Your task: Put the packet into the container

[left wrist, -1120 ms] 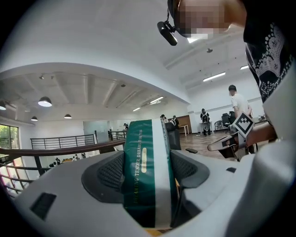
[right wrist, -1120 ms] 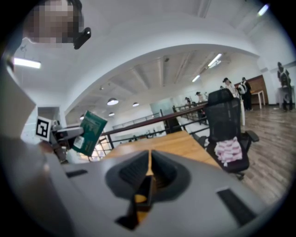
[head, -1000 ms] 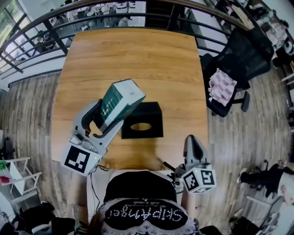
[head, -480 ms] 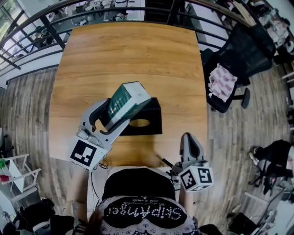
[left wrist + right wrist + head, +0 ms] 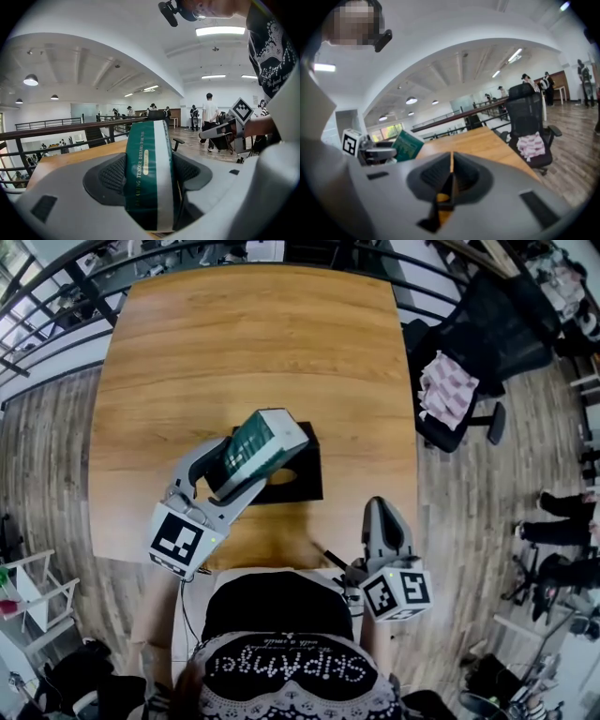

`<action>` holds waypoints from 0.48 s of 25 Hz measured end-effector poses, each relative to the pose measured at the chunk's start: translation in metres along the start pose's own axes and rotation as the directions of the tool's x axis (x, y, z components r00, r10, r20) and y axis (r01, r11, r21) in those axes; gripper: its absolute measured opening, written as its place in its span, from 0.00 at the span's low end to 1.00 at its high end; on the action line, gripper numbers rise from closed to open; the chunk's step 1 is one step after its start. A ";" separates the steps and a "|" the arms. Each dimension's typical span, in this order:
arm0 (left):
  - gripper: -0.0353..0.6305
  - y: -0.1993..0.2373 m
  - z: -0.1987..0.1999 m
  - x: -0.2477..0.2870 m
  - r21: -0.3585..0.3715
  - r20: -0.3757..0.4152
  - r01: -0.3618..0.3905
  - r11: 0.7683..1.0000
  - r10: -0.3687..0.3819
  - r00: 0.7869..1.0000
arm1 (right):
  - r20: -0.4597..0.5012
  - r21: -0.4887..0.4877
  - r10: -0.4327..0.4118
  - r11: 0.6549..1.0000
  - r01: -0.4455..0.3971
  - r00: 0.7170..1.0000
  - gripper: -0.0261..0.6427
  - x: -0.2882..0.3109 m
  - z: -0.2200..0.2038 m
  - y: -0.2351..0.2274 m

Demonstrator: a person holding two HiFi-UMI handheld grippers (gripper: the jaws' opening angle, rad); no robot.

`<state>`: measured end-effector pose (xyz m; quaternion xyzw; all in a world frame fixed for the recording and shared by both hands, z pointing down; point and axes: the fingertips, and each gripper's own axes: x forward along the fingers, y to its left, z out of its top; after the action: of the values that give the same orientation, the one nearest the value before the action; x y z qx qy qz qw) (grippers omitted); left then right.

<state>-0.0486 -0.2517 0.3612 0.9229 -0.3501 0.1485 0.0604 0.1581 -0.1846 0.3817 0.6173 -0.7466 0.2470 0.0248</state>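
The left gripper (image 5: pixel 234 470) is clamped on the green packet (image 5: pixel 265 439), which is held tilted in the air over the container's (image 5: pixel 302 486) left half. The right gripper (image 5: pixel 382 521), jaws pressed together on nothing, sits right of the container at the table's (image 5: pixel 253 343) near edge

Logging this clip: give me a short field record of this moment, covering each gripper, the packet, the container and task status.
left gripper: shut on the packet, raised above the table
packet: green and white, tilted, overlapping the container's left part in the head view
container: black box on the wooden table, opening in its top partly visible
right gripper: shut, nothing between its jaws, by the table's near edge
task status: packet not yet in the container
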 end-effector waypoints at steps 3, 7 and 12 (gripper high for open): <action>0.56 -0.004 -0.005 0.006 0.022 -0.010 0.020 1.000 -0.020 1.000 | 0.000 0.003 -0.008 1.000 0.008 1.000 0.10 0.000 0.001 -0.002; 0.56 -0.013 -0.012 0.016 0.071 -0.023 0.052 0.996 -0.050 0.998 | 0.008 0.007 -0.019 1.000 0.019 1.000 0.10 -0.001 0.002 -0.008; 0.56 -0.021 -0.025 0.021 0.102 -0.064 0.066 0.993 -0.060 0.996 | 0.035 0.010 -0.028 1.000 0.027 0.999 0.10 -0.008 0.010 -0.011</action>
<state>-0.0257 -0.2439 0.3913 0.9305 -0.3105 0.1923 0.0276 0.1729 -0.1827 0.3735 0.6318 -0.7371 0.2394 0.0124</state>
